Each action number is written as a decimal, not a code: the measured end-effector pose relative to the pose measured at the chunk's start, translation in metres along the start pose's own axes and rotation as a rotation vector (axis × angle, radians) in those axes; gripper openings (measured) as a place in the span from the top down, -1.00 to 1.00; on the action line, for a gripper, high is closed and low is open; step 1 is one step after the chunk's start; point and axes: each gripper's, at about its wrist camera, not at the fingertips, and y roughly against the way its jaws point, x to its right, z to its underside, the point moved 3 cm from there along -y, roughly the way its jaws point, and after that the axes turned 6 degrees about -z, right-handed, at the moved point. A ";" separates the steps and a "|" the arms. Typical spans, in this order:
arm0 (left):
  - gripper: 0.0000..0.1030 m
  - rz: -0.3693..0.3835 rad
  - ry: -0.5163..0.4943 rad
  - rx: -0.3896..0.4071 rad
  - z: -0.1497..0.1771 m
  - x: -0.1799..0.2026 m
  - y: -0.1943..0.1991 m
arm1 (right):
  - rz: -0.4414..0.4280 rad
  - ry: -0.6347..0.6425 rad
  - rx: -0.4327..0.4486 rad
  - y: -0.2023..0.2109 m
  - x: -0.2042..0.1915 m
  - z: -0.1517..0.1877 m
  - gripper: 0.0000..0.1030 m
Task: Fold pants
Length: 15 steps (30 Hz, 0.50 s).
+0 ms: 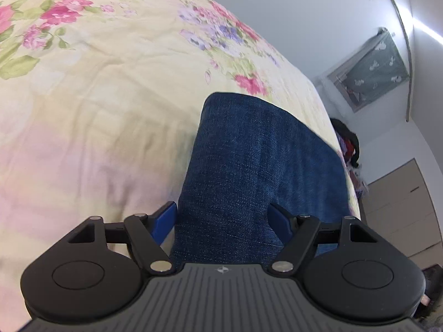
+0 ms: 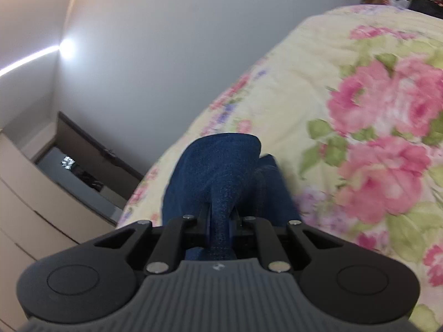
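A: The pants (image 1: 257,166) are dark blue denim, lying on the bed (image 1: 97,110) over a floral bedspread, near the edge by the wall. My read is that the cloth is heavy and fairly stiff for fabric. It should hold a crease, but it will sag under its own weight if lifted from one point.

B: Agreed. It is not fragile and not slippery, because the weave gives grip. I would take hold at an edge or hem, both sides at once, so the panel travels flat.

A: The left gripper (image 1: 224,221) has its jaws spread wide, with blue pads on either side of the denim. Nothing is pinched. The cloth runs between them and on forward as a broad flat strip.

B: The right gripper (image 2: 220,221) is the opposite. Its jaws are clenched on a bunched ridge of the pants (image 2: 221,171), with the fabric gathered into a narrow fold between the pads.

A: What does each view add?

B: The left wrist view shows the flat stretch, its far rounded end and the clean long edges. It also shows a cabinet and a window beyond the bed. None of the bunching is visible there.

A: The right wrist view shows the pinch and a second layer of denim peeking out beside the ridge, though the frame is blurred. Neither view shows the waistband or the full length.
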 end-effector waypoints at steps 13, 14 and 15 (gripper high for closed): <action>-0.71 -0.043 -0.022 -0.048 0.014 -0.001 -0.018 | 0.285 0.181 0.069 0.010 0.005 -0.005 0.30; -0.71 -0.043 -0.023 -0.049 0.014 -0.001 -0.017 | 0.250 0.187 0.052 0.013 -0.002 -0.006 0.37; -0.71 -0.043 -0.024 -0.049 0.015 -0.001 -0.017 | 0.227 0.220 0.020 0.013 -0.011 -0.004 0.36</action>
